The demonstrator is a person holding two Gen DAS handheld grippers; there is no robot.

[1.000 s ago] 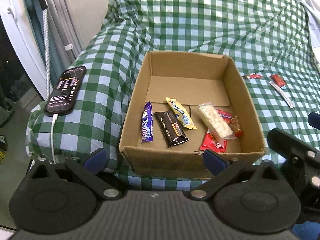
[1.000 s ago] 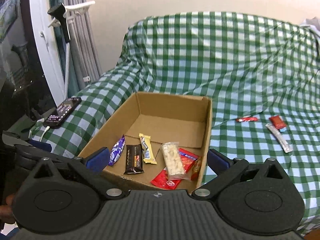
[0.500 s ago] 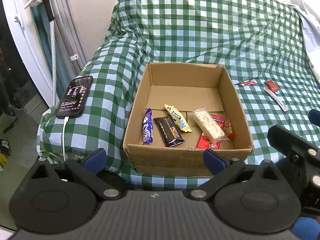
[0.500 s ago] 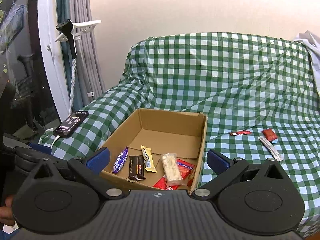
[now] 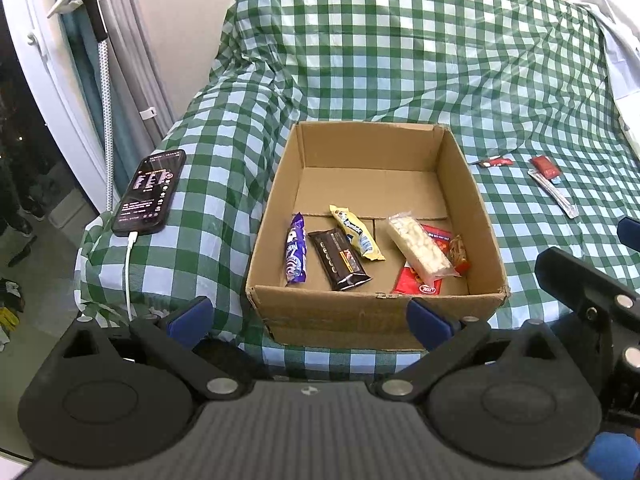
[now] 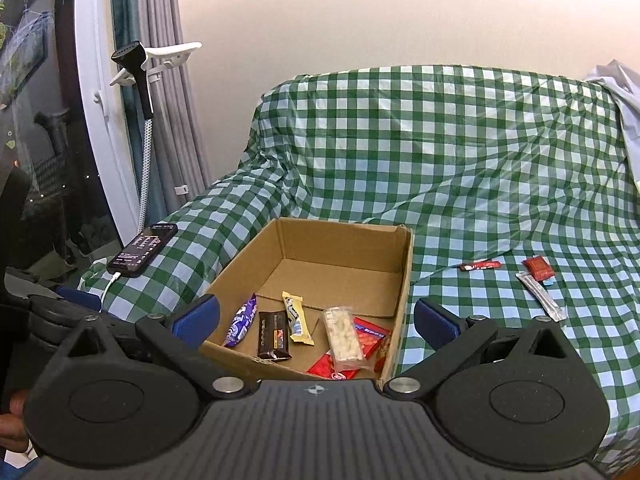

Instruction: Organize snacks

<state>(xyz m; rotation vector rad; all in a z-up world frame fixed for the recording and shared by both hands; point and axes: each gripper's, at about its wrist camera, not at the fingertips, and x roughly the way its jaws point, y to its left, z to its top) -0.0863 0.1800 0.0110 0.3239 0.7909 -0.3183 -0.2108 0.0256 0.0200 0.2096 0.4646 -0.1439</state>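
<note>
- Checked cloth [image 5: 400,80] covers a sofa or bed; wall and curtain behind.
- Left gripper [image 5: 310,316]: nearest, jaws wide, nothing between them, hangs just short of the box [image 5: 376,312] front wall.
- Right gripper [image 6: 316,316]: jaws wide too, empty, hovers above the box's near edge.
- Box sits on the cloth, open top. Near end holds a purple bar [image 5: 295,255], dark bar [image 5: 339,259], yellow bar [image 5: 357,232], clear pack [image 5: 420,250], red pack [image 5: 424,280] under the clear one. Small wrapper at the right wall, can't tell what it is.
- Far half of the box floor is bare.
- Loose snacks well right of the box on the cloth: red stick [image 5: 496,162], red sachet [image 5: 544,166], white stick [image 5: 554,194].
- Handling, my guess: all light, film-wrapped, slick. Sticks are thin and flat on soft cloth, so pinch across the narrow width at mid-length, pressing slightly into the cloth. Clear pack looks brittle inside; squeeze gently.
- Phone [image 5: 150,192] on the left armrest, cable plugged in; keep clear.
</note>
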